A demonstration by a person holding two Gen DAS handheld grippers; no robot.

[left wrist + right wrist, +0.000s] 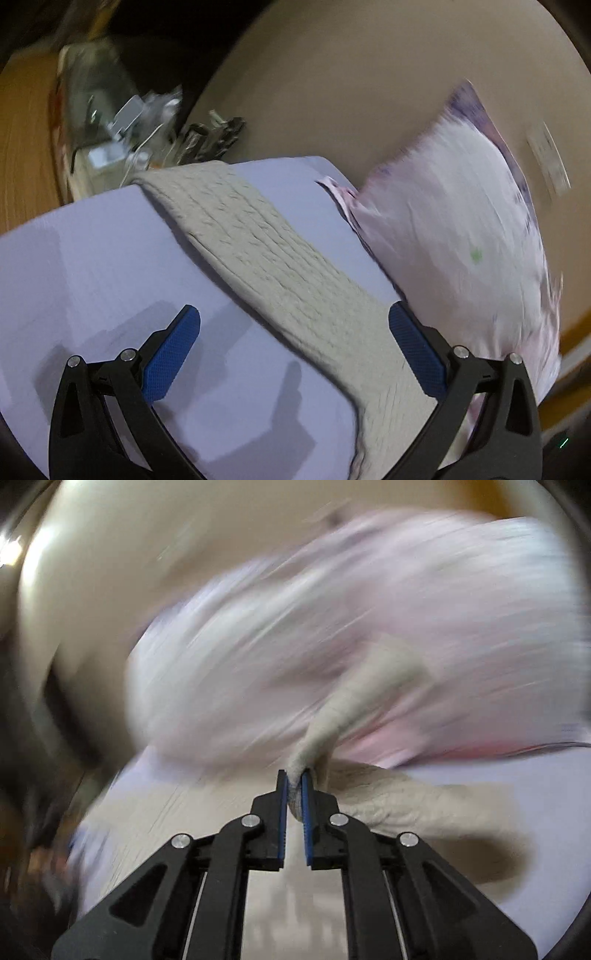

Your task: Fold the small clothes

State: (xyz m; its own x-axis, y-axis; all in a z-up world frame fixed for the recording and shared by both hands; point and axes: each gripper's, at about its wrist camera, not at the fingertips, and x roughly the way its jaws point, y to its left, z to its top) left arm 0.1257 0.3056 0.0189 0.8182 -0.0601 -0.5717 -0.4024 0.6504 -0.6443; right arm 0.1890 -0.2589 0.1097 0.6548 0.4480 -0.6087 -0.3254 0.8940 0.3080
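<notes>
Slippage is the main risk: the right tool (294,786) is clamped on only a thin bunched edge of the grey knitted cloth (388,805), and the heavy smear across the right wrist view suggests a fast swing, so the pinch could, I judge, pull free mid-fold. The cloth lies as a long strip across the lilac sheet (92,258), running from the far edge down between the fingers of the left tool (294,343), whose jaws stand wide apart and grip nothing. With that end loose, the strip may drag or twist instead of folding squarely. The pink pillow (450,236) sits just beside the cloth and seems to touch it near the right tool, so the lifted edge could snag on it or drape over it.

Much is hard to read. The right wrist view is blurred nearly everywhere beyond the fingers. What kind of garment the cloth is cannot be told. The clutter (122,125) beyond the sheet's far edge is smeared and unidentifiable, and the cloth's near end is cut off below.
</notes>
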